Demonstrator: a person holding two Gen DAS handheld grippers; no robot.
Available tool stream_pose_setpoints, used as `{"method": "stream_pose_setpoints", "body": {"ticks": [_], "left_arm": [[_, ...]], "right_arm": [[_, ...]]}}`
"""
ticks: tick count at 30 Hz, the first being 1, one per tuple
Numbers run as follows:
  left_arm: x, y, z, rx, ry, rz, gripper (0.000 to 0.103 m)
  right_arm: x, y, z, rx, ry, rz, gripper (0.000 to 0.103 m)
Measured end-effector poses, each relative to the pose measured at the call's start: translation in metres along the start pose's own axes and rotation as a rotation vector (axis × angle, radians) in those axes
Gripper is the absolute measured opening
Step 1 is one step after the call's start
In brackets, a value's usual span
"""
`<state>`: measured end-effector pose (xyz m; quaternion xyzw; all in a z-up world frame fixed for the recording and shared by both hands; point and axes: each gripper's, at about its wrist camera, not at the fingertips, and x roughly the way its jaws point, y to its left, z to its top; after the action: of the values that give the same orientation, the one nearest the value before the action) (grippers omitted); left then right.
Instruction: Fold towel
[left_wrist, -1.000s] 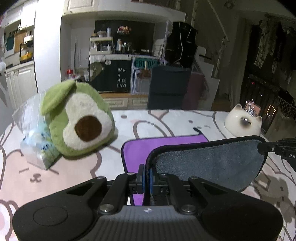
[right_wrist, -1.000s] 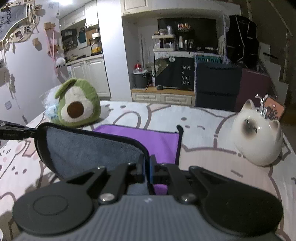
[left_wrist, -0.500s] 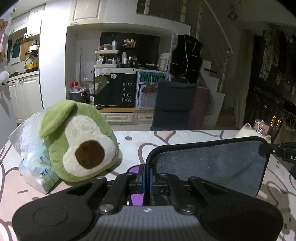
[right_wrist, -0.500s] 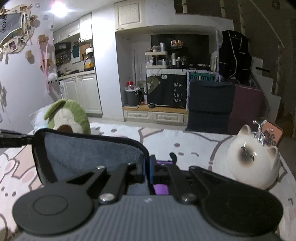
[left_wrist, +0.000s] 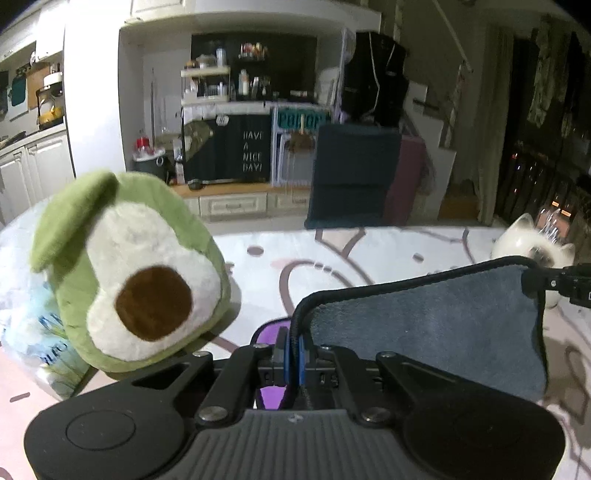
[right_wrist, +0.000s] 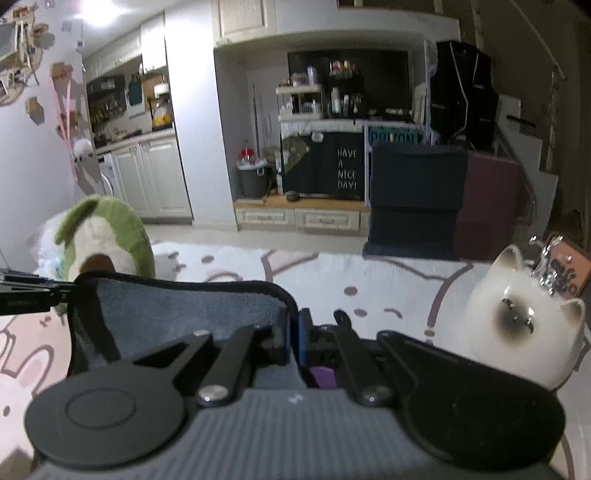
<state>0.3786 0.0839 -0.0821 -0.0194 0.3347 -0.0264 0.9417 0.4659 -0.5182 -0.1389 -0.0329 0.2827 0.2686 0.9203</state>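
Left wrist view: the left gripper (left_wrist: 293, 356) has its fingers pinching one corner of the towel (left_wrist: 424, 328), lifted off the bench (left_wrist: 351, 258); the avocado plush (left_wrist: 125, 273) crowds the left side.

Right wrist view: the right gripper (right_wrist: 293, 341) pinches the other corner (fold seemingly half done, laying down remains); cat figurine (right_wrist: 517, 321) sits near.

A black panel (right_wrist: 330, 166) under the far shelf reads "HAVE A NICE DAY!"; the teal sign (left_wrist: 303, 119) beside it seems lettered, too blurred to read.
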Motion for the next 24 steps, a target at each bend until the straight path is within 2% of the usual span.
{"method": "stream_pose_setpoints", "body": {"ticks": [7, 19, 24], "left_arm": [[0.027, 0.010, 0.006, -0.049, 0.004, 0.008, 0.005], [0.058, 0.019, 0.015, -0.095, 0.018, 0.026, 0.005], [0.071, 0.020, 0.016, -0.128, 0.026, 0.007, 0.005]], "right_arm": [[0.033, -0.003, -0.005, 0.005, 0.056, -0.034, 0.005], [0.066, -0.009, 0.004, 0.015, 0.086, -0.046, 0.005], [0.076, -0.012, 0.005, 0.029, 0.100, -0.063, 0.005]]}}
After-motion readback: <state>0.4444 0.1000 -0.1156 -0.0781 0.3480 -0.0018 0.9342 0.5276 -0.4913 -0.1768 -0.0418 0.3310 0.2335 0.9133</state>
